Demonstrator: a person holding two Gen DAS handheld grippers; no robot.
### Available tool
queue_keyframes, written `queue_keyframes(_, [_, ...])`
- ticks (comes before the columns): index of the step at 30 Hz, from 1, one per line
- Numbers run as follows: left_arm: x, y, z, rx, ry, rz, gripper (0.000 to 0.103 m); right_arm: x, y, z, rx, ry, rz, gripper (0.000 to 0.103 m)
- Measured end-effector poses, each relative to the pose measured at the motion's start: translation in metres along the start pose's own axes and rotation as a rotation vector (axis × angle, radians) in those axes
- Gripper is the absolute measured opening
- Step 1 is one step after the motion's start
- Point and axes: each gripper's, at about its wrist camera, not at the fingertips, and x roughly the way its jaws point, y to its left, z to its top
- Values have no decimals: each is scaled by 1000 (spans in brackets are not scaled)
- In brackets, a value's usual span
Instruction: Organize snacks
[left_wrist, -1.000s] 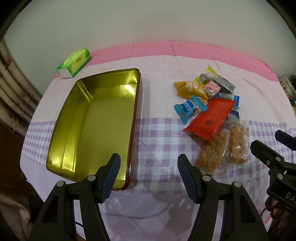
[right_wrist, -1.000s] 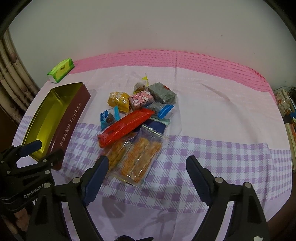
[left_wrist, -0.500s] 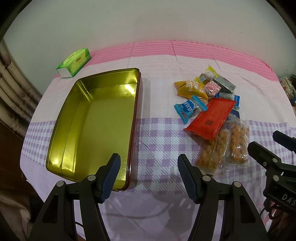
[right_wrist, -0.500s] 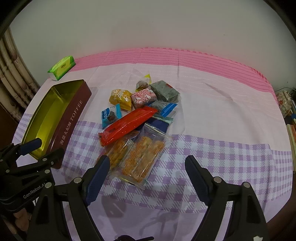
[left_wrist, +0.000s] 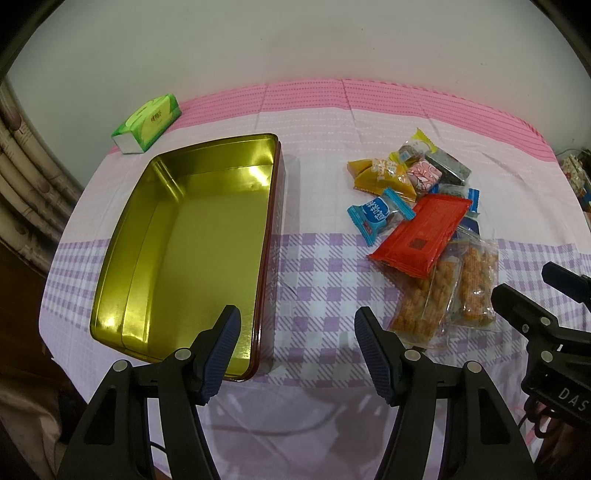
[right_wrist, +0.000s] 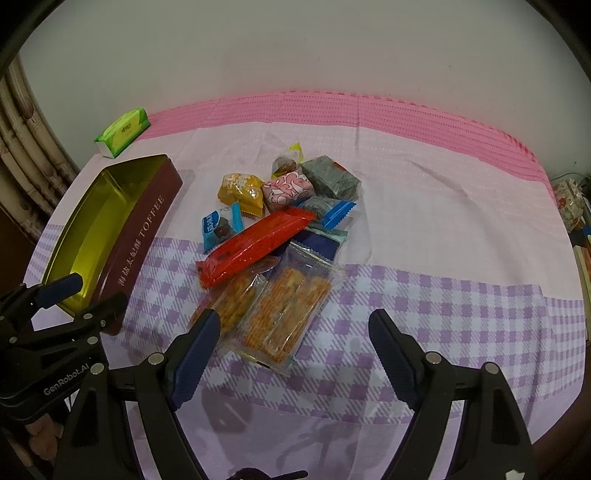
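Note:
An empty gold tin (left_wrist: 192, 251) with a maroon outside (right_wrist: 140, 240) lies on the left of the table. A pile of snacks lies to its right: a red packet (left_wrist: 421, 236) (right_wrist: 255, 245), two clear packs of orange crackers (left_wrist: 443, 291) (right_wrist: 284, 310), a blue candy (left_wrist: 378, 214) (right_wrist: 218, 229), a yellow pack (right_wrist: 242, 192), a pink one (right_wrist: 290, 188) and a grey one (right_wrist: 330, 179). My left gripper (left_wrist: 297, 347) is open over the tin's near right corner. My right gripper (right_wrist: 291, 350) is open just above the cracker packs' near end.
A green tissue pack (left_wrist: 147, 123) (right_wrist: 122, 131) lies at the far left by the wall. The table wears a pink and purple checked cloth (right_wrist: 443, 229). Cluttered items (right_wrist: 572, 206) stand past the table's right edge.
My right gripper has moved forward and slightly left toward the cracker packs. My left gripper has barely moved. Nothing was picked up.

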Motion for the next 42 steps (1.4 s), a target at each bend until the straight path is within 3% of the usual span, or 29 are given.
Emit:
queue_keyframes(19, [2, -1, 0, 0, 4, -2, 65, 10, -1, -1, 2, 29, -8, 80])
queue_keyframes(42, [17, -9, 9, 26, 23, -13, 65, 60, -4, 11, 44, 103, -46, 79])
